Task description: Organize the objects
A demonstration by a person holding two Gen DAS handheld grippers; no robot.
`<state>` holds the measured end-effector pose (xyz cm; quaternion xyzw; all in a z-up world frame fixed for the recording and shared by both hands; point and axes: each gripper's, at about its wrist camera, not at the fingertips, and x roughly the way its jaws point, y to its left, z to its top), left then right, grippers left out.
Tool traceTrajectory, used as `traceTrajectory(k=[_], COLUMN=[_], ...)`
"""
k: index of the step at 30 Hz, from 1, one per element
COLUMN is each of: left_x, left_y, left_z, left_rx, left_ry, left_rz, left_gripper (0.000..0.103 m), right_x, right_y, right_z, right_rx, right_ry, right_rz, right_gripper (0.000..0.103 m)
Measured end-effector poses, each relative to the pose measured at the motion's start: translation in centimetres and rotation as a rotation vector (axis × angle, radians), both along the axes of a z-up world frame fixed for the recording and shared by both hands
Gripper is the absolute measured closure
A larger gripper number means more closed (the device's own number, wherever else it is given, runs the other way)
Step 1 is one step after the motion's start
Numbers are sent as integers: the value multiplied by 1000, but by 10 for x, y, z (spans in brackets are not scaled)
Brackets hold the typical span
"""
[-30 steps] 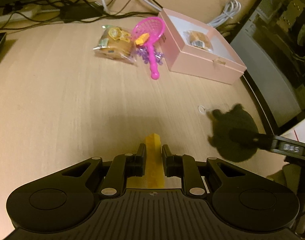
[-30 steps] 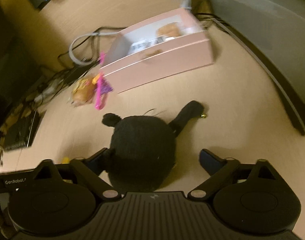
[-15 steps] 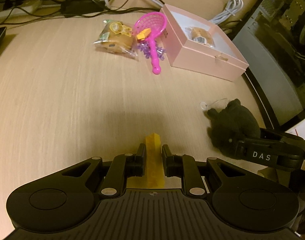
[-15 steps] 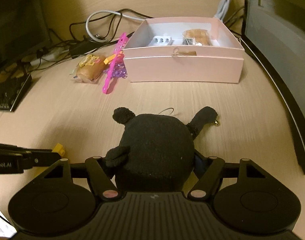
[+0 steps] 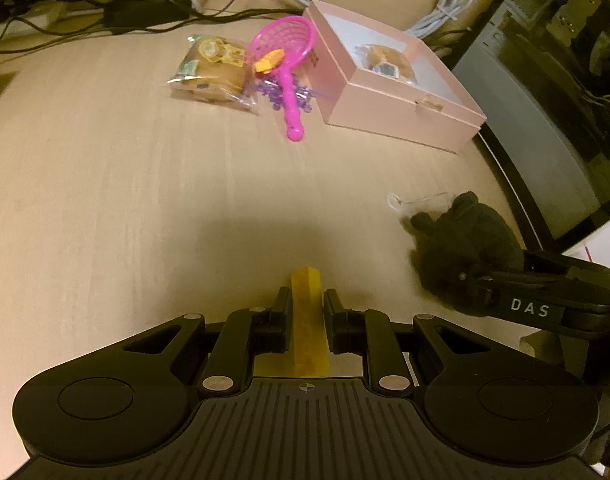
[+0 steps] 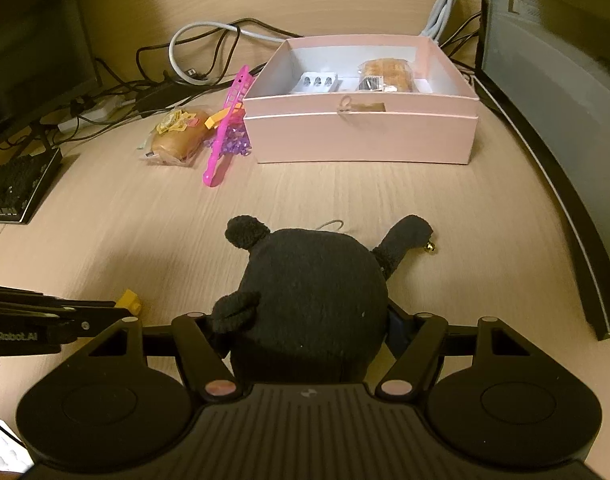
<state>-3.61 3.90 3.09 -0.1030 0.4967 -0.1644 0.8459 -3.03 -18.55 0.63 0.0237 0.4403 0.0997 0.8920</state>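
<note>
left gripper (image 5: 308, 300), at 6 o'clock in its own view, pinches a yellow block (image 5: 307, 320) between its two fingers, the block pointing toward 12 o'clock above a pale wooden desk (image 5: 105, 200). right gripper (image 6: 305, 320), at 6 o'clock in its own view, is closed around a black plush toy (image 6: 313, 296), which fills the space between its fingers; the toy's ear (image 6: 247, 232) points to 11 o'clock and a limb with a small gold bell (image 6: 431, 247) points to 1 o'clock. in the left view the same toy (image 5: 465, 248) sits at 3 o'clock with the right gripper on it. an open pink box (image 6: 361, 132) stands at 12 o'clock in the right view, holding a wrapped pastry (image 6: 387, 74) and a small white part (image 6: 319, 82). just beside the box at 11 o'clock lie a pink toy net (image 6: 227, 128), purple beads (image 6: 233, 146) under it, and a bagged bun (image 6: 177, 136). grey and black cables (image 6: 193, 56) run along the far edge. dark monitors stand at 9 o'clock (image 6: 29, 40) and 3 o'clock (image 6: 553, 80).
</note>
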Motion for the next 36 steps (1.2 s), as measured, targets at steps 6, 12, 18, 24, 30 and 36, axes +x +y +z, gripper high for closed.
traceTrajectory(k=[6, 12, 18, 24, 30, 36], left_x=[0, 6, 8, 25, 77, 150], left_y=[-11, -21, -30, -35, -65, -110], left_z=[-1, 5, 8, 30, 83, 100], left_rx=[-1, -5, -3, -26, -14, -62], left_ry=[14, 10, 10, -49, -221, -333], left_rz=[-42, -84, -116, -118, -156, -151], left_gripper=[84, 84, 84, 84, 84, 82], right_x=[-5, -11, -15, -28, -43, -51], right_y=[-7, -12, -18, -18, -32, -43], right_z=[12, 28, 25, 26, 42, 42], right_rx=[3, -29, -9, -33, -21, -42], right_ry=[-7, -45, -17, -35, -117, -146], right_rz=[-7, -6, -15, -2, -28, -60], right_gripper=[33, 33, 33, 33, 33, 33])
